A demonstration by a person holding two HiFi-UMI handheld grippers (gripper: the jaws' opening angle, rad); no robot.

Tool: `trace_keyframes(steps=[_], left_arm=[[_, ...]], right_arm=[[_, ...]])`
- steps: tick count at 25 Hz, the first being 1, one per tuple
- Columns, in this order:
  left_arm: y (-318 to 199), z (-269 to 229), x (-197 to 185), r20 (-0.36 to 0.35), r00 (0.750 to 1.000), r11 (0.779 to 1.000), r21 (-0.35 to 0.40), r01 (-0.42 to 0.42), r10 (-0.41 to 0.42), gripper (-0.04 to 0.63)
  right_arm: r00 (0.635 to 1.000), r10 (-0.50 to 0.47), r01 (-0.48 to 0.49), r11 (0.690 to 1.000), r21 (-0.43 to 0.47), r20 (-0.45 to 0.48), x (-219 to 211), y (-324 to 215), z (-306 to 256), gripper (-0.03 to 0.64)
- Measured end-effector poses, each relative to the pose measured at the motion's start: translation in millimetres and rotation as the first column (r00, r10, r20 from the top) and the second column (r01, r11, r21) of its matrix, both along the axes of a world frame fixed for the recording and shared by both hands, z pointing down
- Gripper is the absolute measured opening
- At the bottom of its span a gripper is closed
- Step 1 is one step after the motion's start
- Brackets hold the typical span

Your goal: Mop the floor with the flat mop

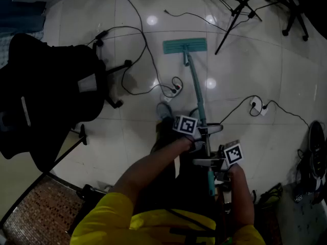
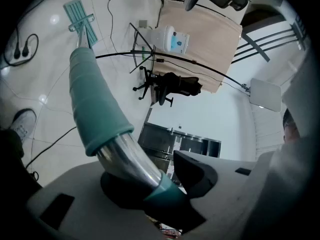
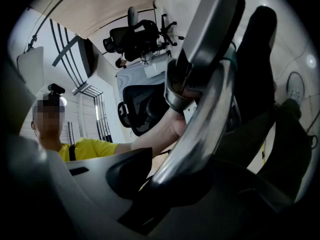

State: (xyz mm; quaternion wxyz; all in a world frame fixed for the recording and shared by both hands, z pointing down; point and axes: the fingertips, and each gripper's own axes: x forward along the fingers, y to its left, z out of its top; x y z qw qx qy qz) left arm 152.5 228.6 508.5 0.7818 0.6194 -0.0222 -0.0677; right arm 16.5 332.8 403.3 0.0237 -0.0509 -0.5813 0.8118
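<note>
The flat mop has a teal head lying flat on the white tiled floor, straight ahead of me. Its teal handle slopes back to my hands. My left gripper is shut on the handle, higher toward the head; in the left gripper view the teal sleeve and metal tube sit clamped between the jaws, with the mop head far off. My right gripper is shut on the handle just below the left one; the metal tube fills the right gripper view.
Black cables loop over the floor beside the mop, with a plug close to the handle. A black office chair stands at left. Tripod legs spread at back right. A socket and cable lie at right.
</note>
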Motion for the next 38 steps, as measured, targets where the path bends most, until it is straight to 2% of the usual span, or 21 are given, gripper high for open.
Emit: trace_keyframes(steps=[2, 5, 6, 11, 15, 18, 21, 23, 24, 27, 29, 30, 32, 34, 38], left_arm=[[-17, 17, -5, 0.018, 1.0, 1.0, 0.0, -0.009, 0.009, 0.184], [-49, 31, -11, 0.025, 0.999, 0.996, -0.076, -0.035, 0.037, 0.179], [-62, 34, -13, 0.027, 0.999, 0.996, -0.08, -0.044, 0.046, 0.178], [-125, 76, -24, 0.075, 0.994, 0.997, 0.026, -0.076, 0.074, 0.178], [-153, 87, -31, 0.091, 0.991, 0.993, 0.051, -0.104, 0.099, 0.178], [-162, 81, -34, 0.091, 0.995, 0.997, 0.066, -0.04, 0.034, 0.158], [-141, 59, -34, 0.063, 0.998, 0.996, 0.09, 0.019, -0.025, 0.137], [-108, 27, -26, -0.022, 0.999, 0.996, 0.085, 0.036, -0.034, 0.144], [-86, 13, -22, -0.046, 0.998, 0.998, 0.052, 0.033, -0.031, 0.143], [0, 2, -21, 0.065, 0.997, 0.993, -0.105, -0.044, 0.051, 0.144], [51, -5, -20, 0.126, 0.985, 0.981, -0.171, -0.093, 0.116, 0.143], [68, -11, -20, 0.13, 0.983, 0.977, -0.187, -0.102, 0.128, 0.143], [82, -20, -18, 0.109, 0.988, 0.98, -0.178, -0.09, 0.111, 0.143], [75, -19, -18, 0.083, 0.991, 0.986, -0.141, -0.089, 0.101, 0.141], [47, -13, -26, 0.079, 0.98, 0.982, -0.072, -0.176, 0.182, 0.175]], right_arm=[[1.0, -0.005, 0.005, 1.0, 0.02, -0.004, -3, -19, 12, 0.11], [1.0, 0.007, -0.006, 0.999, 0.034, -0.028, -7, -52, 38, 0.103], [0.999, 0.021, -0.02, 0.999, 0.034, -0.031, -9, -65, 47, 0.101], [0.998, 0.063, -0.06, 0.995, 0.077, -0.027, -21, -128, 81, 0.092], [0.995, 0.1, -0.099, 0.992, 0.077, -0.012, -29, -156, 91, 0.089], [0.993, 0.116, -0.116, 0.99, 0.075, 0.002, -31, -159, 84, 0.086], [0.991, 0.127, -0.129, 0.989, 0.067, 0.032, -31, -135, 54, 0.094], [0.992, 0.117, -0.119, 0.992, 0.05, 0.038, -30, -101, 29, 0.101], [0.994, 0.106, -0.107, 0.994, 0.035, 0.032, -30, -80, 18, 0.101], [0.994, 0.108, -0.107, 0.993, -0.045, 0.008, -25, -14, -12, 0.101], [0.995, 0.104, -0.104, 0.991, -0.081, -0.006, -22, 24, -29, 0.103], [0.995, 0.096, -0.097, 0.991, -0.09, -0.012, -22, 39, -36, 0.106], [0.995, 0.096, -0.097, 0.991, -0.092, -0.022, -22, 55, -42, 0.106], [0.991, 0.13, -0.13, 0.988, -0.089, -0.012, -25, 48, -38, 0.104], [0.991, 0.125, -0.124, 0.991, -0.042, 0.036, -38, 18, -31, 0.123]])
